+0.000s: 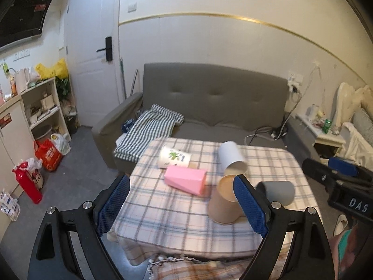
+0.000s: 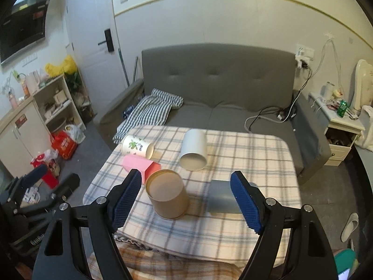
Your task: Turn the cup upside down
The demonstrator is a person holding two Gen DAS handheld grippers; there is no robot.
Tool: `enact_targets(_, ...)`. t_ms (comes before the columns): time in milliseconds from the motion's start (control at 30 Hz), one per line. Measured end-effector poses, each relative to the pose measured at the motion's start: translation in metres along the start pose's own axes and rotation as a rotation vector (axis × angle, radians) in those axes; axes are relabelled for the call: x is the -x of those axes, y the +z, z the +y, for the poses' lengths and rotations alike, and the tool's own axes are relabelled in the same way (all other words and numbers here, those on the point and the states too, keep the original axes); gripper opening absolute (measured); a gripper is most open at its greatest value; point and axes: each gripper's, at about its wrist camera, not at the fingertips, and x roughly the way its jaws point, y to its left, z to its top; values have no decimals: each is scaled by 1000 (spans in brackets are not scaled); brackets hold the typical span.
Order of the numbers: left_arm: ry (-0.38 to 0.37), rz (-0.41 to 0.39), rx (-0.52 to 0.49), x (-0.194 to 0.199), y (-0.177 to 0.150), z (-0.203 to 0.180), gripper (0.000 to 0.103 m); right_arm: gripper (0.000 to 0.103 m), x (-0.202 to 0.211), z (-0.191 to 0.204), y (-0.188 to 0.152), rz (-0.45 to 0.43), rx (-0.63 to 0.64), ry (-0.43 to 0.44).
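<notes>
Leftmost on the plaid-covered table (image 2: 256,154) lies a white paper cup with a green print (image 2: 136,146), on its side, and just in front of it a pink carton (image 2: 139,166), also toppled. Further right, the brown paper cup (image 2: 167,193) stands mouth up, the only upright one, so it looks like the cup to flip. Behind it a plain white cup (image 2: 194,149) lies with its mouth toward the camera, and to its right a grey cup (image 2: 221,197) lies sideways. Both tools are spread wide and empty: the left gripper (image 1: 184,207) hovers over the table's near left part, while the right gripper (image 2: 186,204) frames the brown cup from above without touching it. To do this well, I would lower the right gripper until the pads straddle the cup's mid-wall, close gently since thin paper crushes, lift clear of the pink carton, then roll the wrist and set the rim flat.
</notes>
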Motion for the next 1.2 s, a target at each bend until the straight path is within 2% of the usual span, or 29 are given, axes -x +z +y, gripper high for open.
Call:
enact_targets(67,1,-28,-17,10,-4,-8,93,87,11,-8,-9,-26,-16,-1)
enact_targets(167,19,-86,-30,22,-10,-16,103,92,23,-18,-24,-64,-28,-7)
enact_targets(200,23,-99,-31,25,-12,-17,103,93,27,-21,-29,-83,-27,-13)
enact_targets(267,23,-118,-32,28,-16,-21,103,103,29,-25,-38,-95,-24,-33)
enact_targets(633,34,-80,-49,15,-30,-21,103,103,21,-41,-58,-83,-61,-46)
enact_targets(867,56,-76,-46,14,-34,-21,103,103,24,-38,-56,-91,-48,-45)
enact_targets(1200,46,-73,-52,16,-34,-19,103,103,22,-36,-55,-77,-55,-49)
